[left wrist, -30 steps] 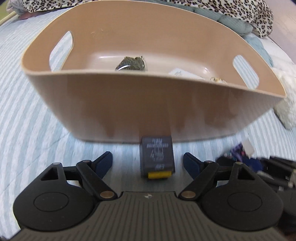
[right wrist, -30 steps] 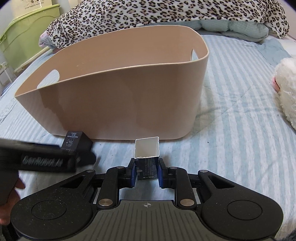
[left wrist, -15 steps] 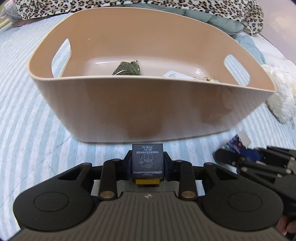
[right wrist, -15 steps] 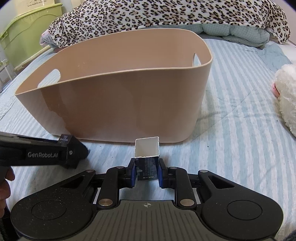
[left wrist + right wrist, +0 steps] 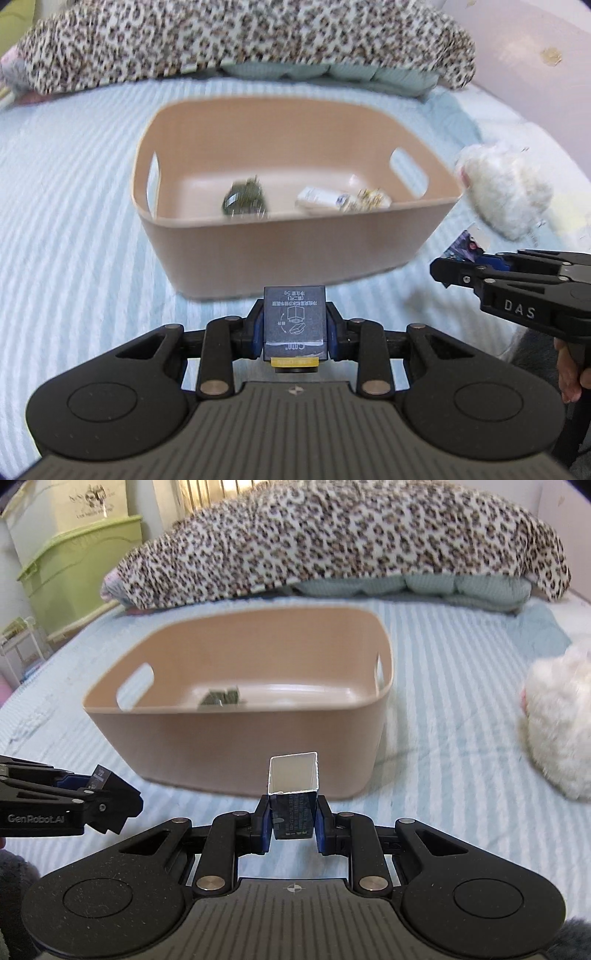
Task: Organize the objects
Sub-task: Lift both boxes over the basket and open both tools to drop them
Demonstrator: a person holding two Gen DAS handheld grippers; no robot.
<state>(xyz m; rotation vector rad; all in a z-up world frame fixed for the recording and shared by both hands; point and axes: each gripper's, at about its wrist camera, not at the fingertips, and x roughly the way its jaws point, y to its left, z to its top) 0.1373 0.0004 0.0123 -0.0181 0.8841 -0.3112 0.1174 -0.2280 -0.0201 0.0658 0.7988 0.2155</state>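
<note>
A tan plastic bin (image 5: 236, 254) with side handle slots stands on the striped bed; it also shows in the right wrist view (image 5: 207, 749). Inside lie a dark green packet (image 5: 242, 199) and a white packet (image 5: 321, 197) with small bits beside it. My left gripper (image 5: 295, 328) is shut on a small dark grey box (image 5: 295, 325) with a yellow end, held above the bed in front of the bin. My right gripper (image 5: 293, 818) is shut on a small dark carton with an open white top (image 5: 293, 794), also raised before the bin.
A leopard-print blanket (image 5: 332, 542) lies across the back of the bed. A white plush toy (image 5: 557, 723) sits to the right of the bin. Green storage boxes (image 5: 74, 565) stand at the far left beyond the bed edge.
My left gripper closed on the dark grey box and lifted it. Both grippers rose and pulled back, so the bin's inside now shows. The right gripper kept its carton.
</note>
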